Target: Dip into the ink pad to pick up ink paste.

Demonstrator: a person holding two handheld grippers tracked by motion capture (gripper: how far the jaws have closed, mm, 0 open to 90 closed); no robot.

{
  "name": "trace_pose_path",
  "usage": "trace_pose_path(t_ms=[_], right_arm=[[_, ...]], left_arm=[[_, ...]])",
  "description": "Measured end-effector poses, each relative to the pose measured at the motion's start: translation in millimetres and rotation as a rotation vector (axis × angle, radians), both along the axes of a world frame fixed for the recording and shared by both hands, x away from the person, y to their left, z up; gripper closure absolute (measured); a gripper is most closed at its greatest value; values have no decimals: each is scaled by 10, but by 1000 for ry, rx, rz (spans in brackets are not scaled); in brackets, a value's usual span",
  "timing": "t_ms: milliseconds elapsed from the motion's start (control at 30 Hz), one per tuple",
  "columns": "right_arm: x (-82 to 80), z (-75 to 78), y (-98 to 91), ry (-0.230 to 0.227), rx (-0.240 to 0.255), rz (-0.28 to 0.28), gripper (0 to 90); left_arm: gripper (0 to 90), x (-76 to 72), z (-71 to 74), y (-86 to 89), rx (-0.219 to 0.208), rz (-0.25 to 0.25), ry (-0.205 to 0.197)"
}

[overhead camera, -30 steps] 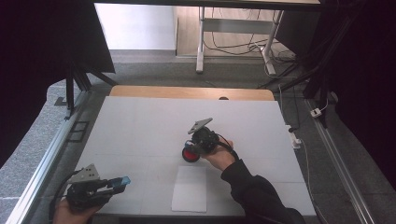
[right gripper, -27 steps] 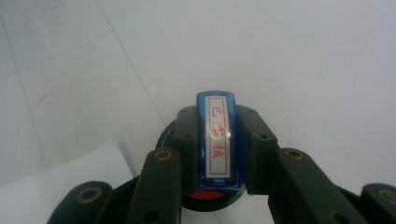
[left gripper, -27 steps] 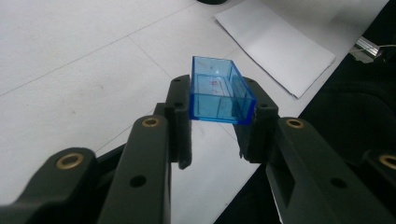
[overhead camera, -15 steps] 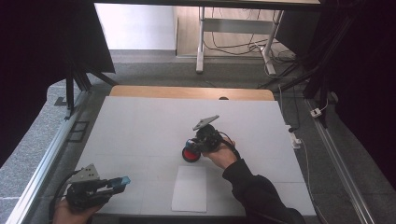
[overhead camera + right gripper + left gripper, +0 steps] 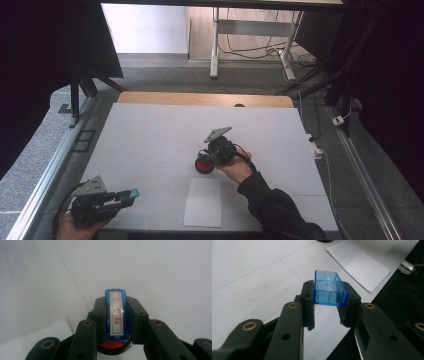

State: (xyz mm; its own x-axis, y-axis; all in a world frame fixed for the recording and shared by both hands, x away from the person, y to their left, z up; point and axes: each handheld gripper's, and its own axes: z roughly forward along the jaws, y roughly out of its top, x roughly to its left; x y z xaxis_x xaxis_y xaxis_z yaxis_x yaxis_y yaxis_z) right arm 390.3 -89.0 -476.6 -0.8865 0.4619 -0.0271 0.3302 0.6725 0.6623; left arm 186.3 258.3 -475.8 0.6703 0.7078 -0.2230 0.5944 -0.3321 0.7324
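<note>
Black jaws, brass-ringed screws [image 5: 249, 326] — dark sleeve [image 5: 272, 207]

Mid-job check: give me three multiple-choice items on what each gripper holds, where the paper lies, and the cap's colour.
1. The sheet of paper lies:
A. at the table's near edge
B. at the table's far edge
C. on the floor

2. The clear cap in the left gripper is:
A. red
B. blue
C. green

3. The right gripper is:
A. open
B. shut on the stamp
C. lying on the table

Key: 1 A, the high view shows the paper at the near edge; 2 B, the cap is see-through blue; 3 B, both jaws press the stamp's sides.
</note>
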Motion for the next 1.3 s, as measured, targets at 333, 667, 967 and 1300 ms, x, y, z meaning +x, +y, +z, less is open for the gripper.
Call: trace_pose_path(t_ms=[333,667,967,1300], right_arm=[[41,45,-76,114,103,-27,712],[84,-51,-73,151,79,-37,712],[-21,-21,38,57,-15,-4,713],[-114,-15,114,-12,-72,9,714]], left_arm=[[684,0,0,-2,1,1,0],[684,-2,1,-2,1,0,-1],[684,0,-1,-5,4,4,-1],[684,4,-1,-4,4,0,3]])
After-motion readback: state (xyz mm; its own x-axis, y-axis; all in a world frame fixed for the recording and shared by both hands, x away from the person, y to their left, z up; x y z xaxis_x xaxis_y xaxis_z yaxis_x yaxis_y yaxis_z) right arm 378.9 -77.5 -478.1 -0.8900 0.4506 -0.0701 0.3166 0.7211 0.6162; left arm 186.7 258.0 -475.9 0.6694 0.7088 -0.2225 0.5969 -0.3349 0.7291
